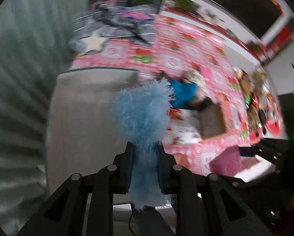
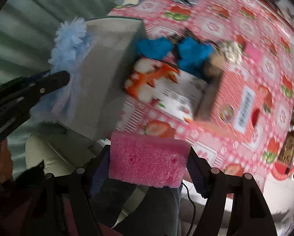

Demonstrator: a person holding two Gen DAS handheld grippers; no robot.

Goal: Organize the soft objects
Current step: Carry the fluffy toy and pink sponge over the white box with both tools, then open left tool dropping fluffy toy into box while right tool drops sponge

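Observation:
My left gripper (image 1: 145, 147) is shut on a fluffy light-blue soft toy (image 1: 141, 116), held up in front of a grey box flap (image 1: 84, 118). The toy also shows in the right wrist view (image 2: 70, 39), with the left gripper's fingers (image 2: 56, 78) at the left. My right gripper (image 2: 149, 157) is shut on a pink sponge (image 2: 147, 159), held near the table's front edge. The pink sponge shows in the left wrist view (image 1: 225, 163) at the lower right. An open cardboard box (image 2: 209, 98) holds blue soft items (image 2: 194, 55) and an orange-and-white one (image 2: 152, 76).
The table has a pink strawberry-print cloth (image 2: 245, 29). A grey plaid fabric with a cream star (image 1: 93, 41) lies at the far end. Small toys (image 2: 292, 141) sit at the right edge. A corrugated grey-green wall (image 1: 19, 78) stands on the left.

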